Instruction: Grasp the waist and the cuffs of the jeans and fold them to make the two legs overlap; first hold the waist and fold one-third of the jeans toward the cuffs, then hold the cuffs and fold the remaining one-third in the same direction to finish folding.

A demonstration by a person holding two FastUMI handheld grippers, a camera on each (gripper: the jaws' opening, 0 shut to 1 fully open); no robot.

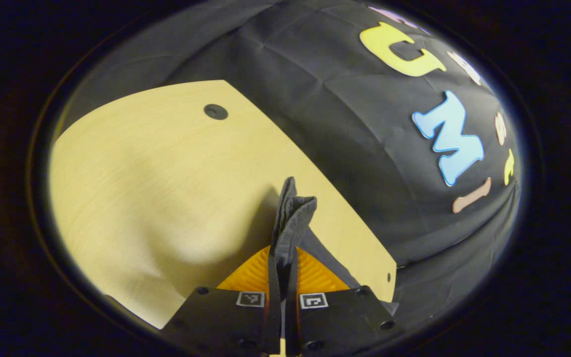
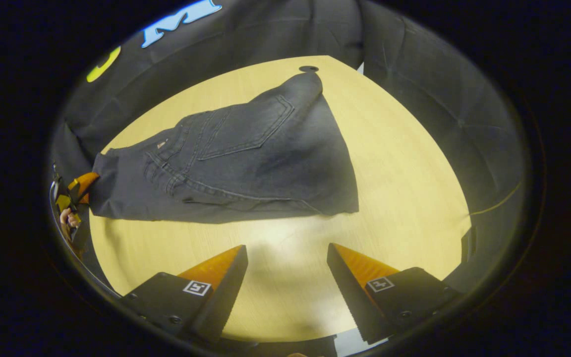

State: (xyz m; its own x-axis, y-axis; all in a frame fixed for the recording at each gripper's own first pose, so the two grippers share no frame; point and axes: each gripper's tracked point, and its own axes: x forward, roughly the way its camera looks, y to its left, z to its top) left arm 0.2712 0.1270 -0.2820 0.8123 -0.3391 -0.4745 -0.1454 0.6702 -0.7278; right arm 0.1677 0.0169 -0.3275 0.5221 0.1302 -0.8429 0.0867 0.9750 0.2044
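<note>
the jeans [image 2: 246, 163] lie on the counter [image 2: 404, 188], already doubled into a short, thick stack with a back pocket facing up. the left tool [image 1: 282, 258] is clamped narrow on a bunched edge of the denim, which stands up between its fingers in the left gripper view. in the right gripper view that same tool [image 2: 78, 191] shows at the far left end of the stack, with a hand behind it. the right tool [image 2: 285, 267] hangs wide over bare counter just beside the near edge of the jeans, holding nothing.

this looks like a late fold, with one end held and the other free. to do it well, the right tool should close on the matching corner of the same end, so both corners lift level. carry the edge over low and together, then lay it square on the stack. pulling with the left alone would likely skew the layers.
</note>
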